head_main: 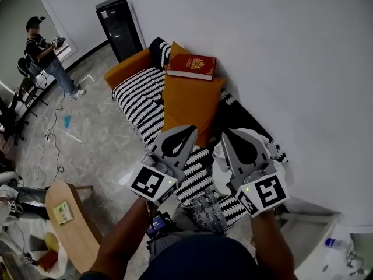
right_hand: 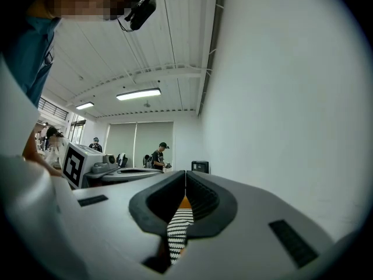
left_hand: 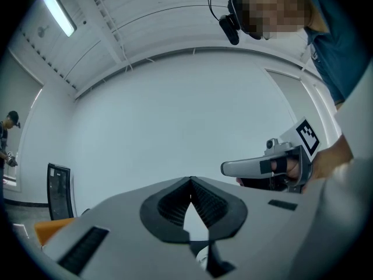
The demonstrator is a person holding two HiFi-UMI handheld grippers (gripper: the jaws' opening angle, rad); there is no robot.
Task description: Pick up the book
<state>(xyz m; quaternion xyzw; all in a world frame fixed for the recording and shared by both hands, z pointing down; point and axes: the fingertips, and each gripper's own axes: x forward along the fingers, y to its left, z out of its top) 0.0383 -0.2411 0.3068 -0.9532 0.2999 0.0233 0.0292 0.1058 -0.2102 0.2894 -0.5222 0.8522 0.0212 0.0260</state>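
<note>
A red book (head_main: 192,66) with a gold emblem lies flat on an orange cushion (head_main: 189,101) at the far end of a black-and-white striped sofa (head_main: 140,101) against the wall. My left gripper (head_main: 192,129) and right gripper (head_main: 224,135) hover side by side over the sofa's near end, well short of the book. Both point level toward it, jaws shut with nothing held. In the left gripper view the jaws (left_hand: 190,181) meet at the tip. The right gripper view shows its jaws (right_hand: 185,174) closed too, with striped fabric showing in the gap behind the tips.
A black cabinet (head_main: 119,28) stands beyond the sofa's far end. A person (head_main: 46,57) stands on the tiled floor at the far left. A small round wooden table (head_main: 70,223) is near left. The white wall (head_main: 280,51) runs along the sofa's right side.
</note>
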